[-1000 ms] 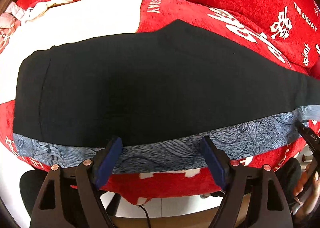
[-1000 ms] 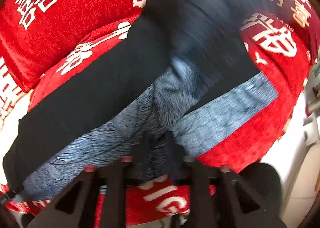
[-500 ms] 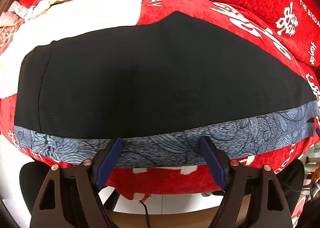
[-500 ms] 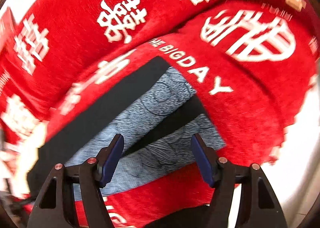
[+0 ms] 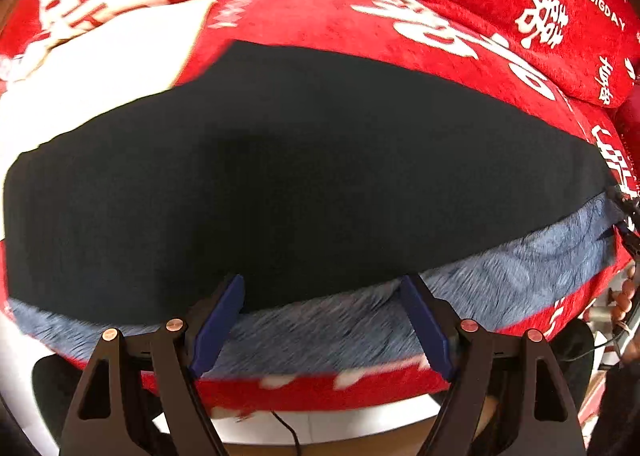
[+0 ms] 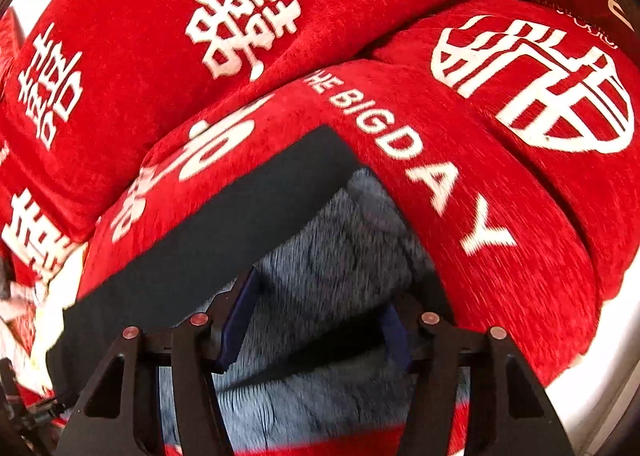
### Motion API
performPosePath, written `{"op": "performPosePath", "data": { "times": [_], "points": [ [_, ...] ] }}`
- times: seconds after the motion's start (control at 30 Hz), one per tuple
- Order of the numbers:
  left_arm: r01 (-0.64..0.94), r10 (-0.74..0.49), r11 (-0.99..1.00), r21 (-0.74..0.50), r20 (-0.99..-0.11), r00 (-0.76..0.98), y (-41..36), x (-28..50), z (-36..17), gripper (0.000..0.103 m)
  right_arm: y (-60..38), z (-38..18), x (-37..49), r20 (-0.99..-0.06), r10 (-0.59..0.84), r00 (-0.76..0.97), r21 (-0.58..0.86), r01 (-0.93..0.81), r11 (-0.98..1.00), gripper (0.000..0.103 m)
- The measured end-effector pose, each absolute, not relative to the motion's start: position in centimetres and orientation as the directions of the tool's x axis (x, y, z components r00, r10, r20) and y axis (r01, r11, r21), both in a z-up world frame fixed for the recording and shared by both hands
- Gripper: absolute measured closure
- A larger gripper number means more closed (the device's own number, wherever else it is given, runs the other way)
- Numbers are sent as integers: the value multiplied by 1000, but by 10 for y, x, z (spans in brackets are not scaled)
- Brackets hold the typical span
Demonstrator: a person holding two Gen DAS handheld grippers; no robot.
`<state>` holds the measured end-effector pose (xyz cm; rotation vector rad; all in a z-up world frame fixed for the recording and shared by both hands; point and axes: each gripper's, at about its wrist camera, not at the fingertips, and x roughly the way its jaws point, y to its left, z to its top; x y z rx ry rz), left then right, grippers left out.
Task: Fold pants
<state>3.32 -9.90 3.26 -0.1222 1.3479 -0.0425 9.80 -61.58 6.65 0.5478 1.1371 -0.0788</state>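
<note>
Flat black pants [image 5: 304, 176] (blue-grey patterned side band), both jaws apart, nothing gripped

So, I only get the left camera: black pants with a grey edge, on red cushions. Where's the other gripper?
Observer: The right gripper is over one end of the pants. Its fingers have just been closing, with grey cloth between them.
Visitor: Pinching it?
Observer: Apparently not; the cloth looks flat and unpressed.
Visitor: Anything odd there?
Observer: Two grey strips show, with a black band between them.
</note>
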Motion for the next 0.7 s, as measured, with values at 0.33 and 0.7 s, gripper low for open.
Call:
{"op": "performPosePath", "data": {
  "times": [0.33,0.7],
  "points": [
    [-68,122,992,107,-945,303,-93,50,38,7,-599,120,94,-833,119,541,316,289,904,96],
    [-356,215,926,129,-953,214,55,14,35,1,-569,205,39,-776,16,631,240,272,932,96]
  ]
}}
